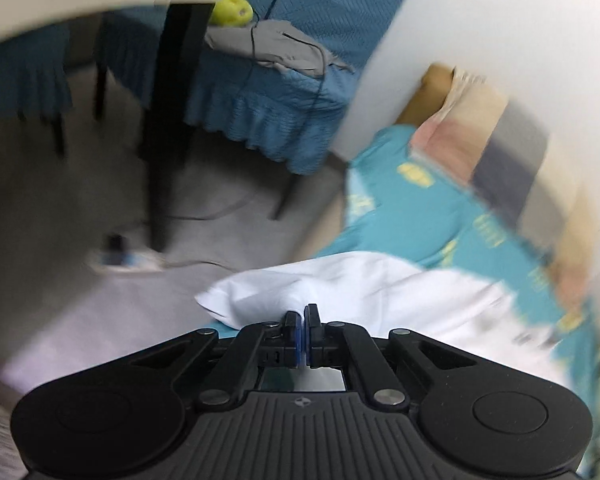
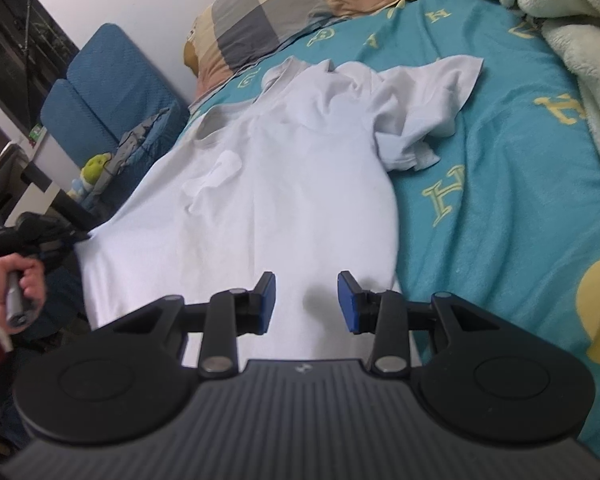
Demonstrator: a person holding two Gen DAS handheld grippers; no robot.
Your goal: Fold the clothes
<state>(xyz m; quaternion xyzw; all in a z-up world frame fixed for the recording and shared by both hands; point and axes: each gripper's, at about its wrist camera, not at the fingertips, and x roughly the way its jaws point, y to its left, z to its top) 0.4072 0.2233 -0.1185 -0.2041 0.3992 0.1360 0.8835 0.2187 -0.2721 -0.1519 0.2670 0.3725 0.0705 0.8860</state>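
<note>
A white T-shirt lies spread lengthwise on the teal bedsheet, collar toward the pillow, its right sleeve bunched up. My right gripper hovers open just above the shirt's lower hem, nothing between its blue pads. In the right wrist view my left gripper pinches the shirt's lower left corner at the bed's edge, held by a hand. In the blurred left wrist view my left gripper is shut on a fold of the white T-shirt.
A checked pillow lies at the bed's head and a fluffy white blanket along the far right. A blue chair with grey cloth and a green toy stands beside the bed. A black table leg and cables cross the floor.
</note>
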